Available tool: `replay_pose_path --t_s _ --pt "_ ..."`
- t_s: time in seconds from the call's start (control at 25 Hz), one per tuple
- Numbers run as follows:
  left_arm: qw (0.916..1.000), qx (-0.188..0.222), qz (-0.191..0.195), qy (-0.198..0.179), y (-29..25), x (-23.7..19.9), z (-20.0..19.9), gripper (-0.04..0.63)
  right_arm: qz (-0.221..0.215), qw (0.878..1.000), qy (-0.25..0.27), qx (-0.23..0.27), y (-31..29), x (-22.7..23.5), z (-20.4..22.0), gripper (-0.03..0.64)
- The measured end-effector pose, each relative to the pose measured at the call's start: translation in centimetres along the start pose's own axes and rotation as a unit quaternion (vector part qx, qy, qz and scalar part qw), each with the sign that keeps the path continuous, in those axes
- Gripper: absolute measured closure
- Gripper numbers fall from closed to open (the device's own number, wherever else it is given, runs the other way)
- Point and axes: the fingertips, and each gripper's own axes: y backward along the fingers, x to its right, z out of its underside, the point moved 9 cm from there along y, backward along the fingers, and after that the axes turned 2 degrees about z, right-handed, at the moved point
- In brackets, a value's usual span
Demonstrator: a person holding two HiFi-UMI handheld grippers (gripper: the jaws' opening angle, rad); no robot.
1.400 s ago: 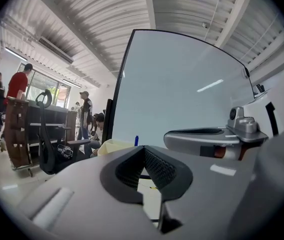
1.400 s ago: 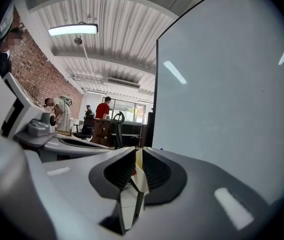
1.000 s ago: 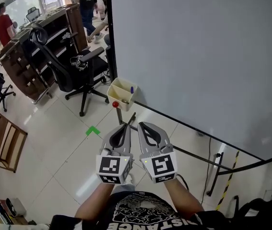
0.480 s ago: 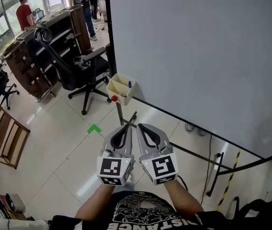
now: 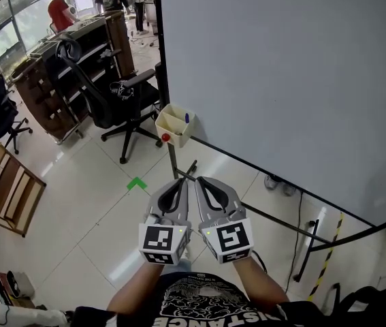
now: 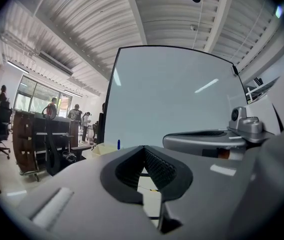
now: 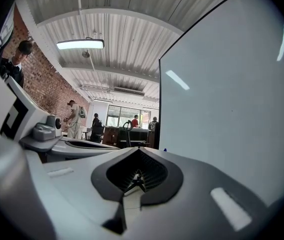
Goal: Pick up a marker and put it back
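A blue marker (image 5: 186, 118) stands upright in a cream holder box (image 5: 174, 126) at the whiteboard's (image 5: 288, 80) lower left corner; a red knob (image 5: 165, 137) sits on the box's front. My left gripper (image 5: 181, 180) and right gripper (image 5: 199, 180) are held side by side below the box, well short of it, both shut and empty. In the left gripper view the jaws (image 6: 143, 147) meet at the tips, with the marker (image 6: 117, 144) far ahead. In the right gripper view the gripper (image 7: 138, 150) is also shut, and only the marker's tip (image 7: 165, 149) shows.
A black office chair (image 5: 114, 94) stands left of the box, with wooden shelving (image 5: 50, 80) behind it. The whiteboard's stand legs (image 5: 281, 220) run across the tiled floor. A wooden frame (image 5: 5, 189) lies at the far left. People stand in the distance (image 5: 60, 12).
The head view has shifted slightly, so the box and chair sit a little further right. People in the background have walked on. Both grippers stay shut in the same place.
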Motion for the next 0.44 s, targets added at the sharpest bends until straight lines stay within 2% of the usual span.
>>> replay_pose_path --t_s 0.44 --pt "1.0 -0.002 -0.002 -0.001 1.8 0.8 -0.1 0.591 0.0 1.0 0.001 -0.001 1.7 -0.8 -0.2 0.617"
